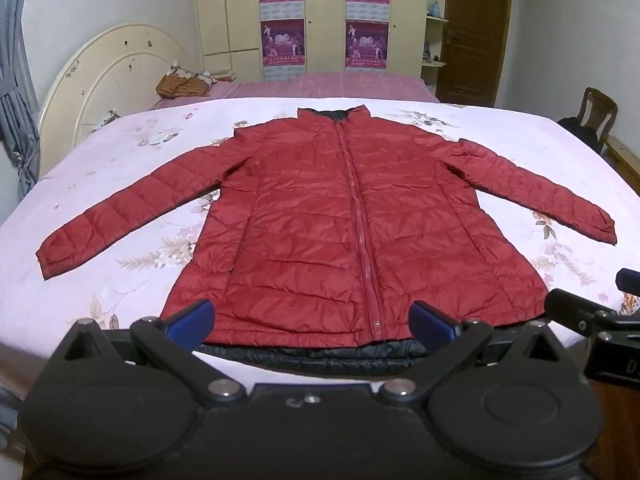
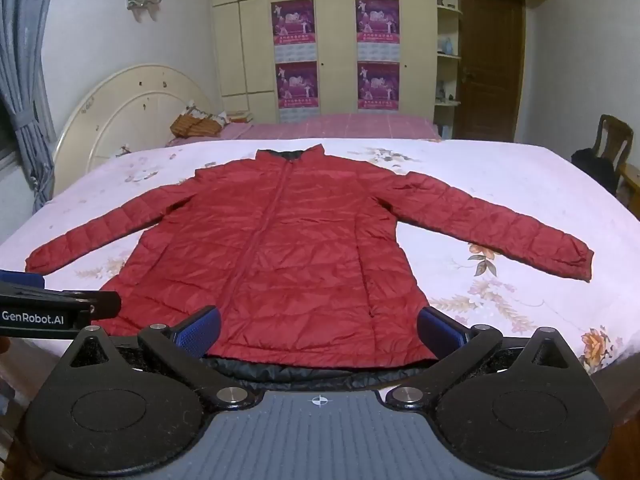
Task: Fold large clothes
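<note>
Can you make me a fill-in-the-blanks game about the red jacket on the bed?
1. The puffy jacket lying flat on the bed is colored ____.
2. Its zipper is zipped ____.
3. Both sleeves are spread ____ to the sides.
4. The left gripper and right gripper both have jaws that are ____.

Missing words: red; shut; out; open

Ahead of you, cream wardrobes [image 2: 320,36] carrying purple posters [image 2: 295,22] line the far wall beside a brown door [image 2: 490,60], with a grey curtain [image 2: 24,80] left and a wooden chair [image 2: 612,140] right.
</note>
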Demonstrator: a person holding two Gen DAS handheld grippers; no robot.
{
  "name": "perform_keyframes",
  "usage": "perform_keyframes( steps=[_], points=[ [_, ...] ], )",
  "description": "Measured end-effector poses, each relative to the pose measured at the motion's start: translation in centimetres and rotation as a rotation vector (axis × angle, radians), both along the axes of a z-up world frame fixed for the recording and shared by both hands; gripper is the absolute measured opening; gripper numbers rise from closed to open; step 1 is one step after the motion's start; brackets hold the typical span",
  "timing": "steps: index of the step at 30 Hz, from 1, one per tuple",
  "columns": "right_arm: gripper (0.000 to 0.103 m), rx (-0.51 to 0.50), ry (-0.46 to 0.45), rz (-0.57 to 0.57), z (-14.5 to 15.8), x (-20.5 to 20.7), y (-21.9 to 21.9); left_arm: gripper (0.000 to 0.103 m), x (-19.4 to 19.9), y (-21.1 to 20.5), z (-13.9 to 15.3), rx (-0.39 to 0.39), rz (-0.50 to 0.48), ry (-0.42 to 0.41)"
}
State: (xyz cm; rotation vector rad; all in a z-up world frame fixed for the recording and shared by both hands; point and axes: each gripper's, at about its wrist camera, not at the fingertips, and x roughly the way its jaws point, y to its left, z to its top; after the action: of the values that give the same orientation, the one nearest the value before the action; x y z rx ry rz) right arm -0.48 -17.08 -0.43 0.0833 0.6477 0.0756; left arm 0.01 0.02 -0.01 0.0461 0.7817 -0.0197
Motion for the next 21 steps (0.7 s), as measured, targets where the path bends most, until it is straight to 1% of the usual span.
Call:
perform_keyframes(
  steps=[11, 12, 18, 21],
  points=[
    [0.103, 0.004, -0.001, -0.002, -0.13, 0.15, -0.16, 0.103, -0.17, -0.03, -0.49, 0.005, -0.001, -0.007],
    [0.103, 0.005, -0.002, -0.001, -0.13, 0.19, -0.19, 0.103, -0.03, -0.07, -0.1, 0.002, -0.001, -0.002],
    [0.103, 0.007, -0.001, -0.004, -0.2, 0.51, -0.46, 0.103, -0.05, -0.01, -0.24, 0.003, -0.004, 0.0],
    [0.103, 0.008, -0.001, -0.006, -0.28, 0.71, -0.67, 0.103, 0.57, -0.2, -0.47, 0.0, -0.003, 0.005]
  ],
)
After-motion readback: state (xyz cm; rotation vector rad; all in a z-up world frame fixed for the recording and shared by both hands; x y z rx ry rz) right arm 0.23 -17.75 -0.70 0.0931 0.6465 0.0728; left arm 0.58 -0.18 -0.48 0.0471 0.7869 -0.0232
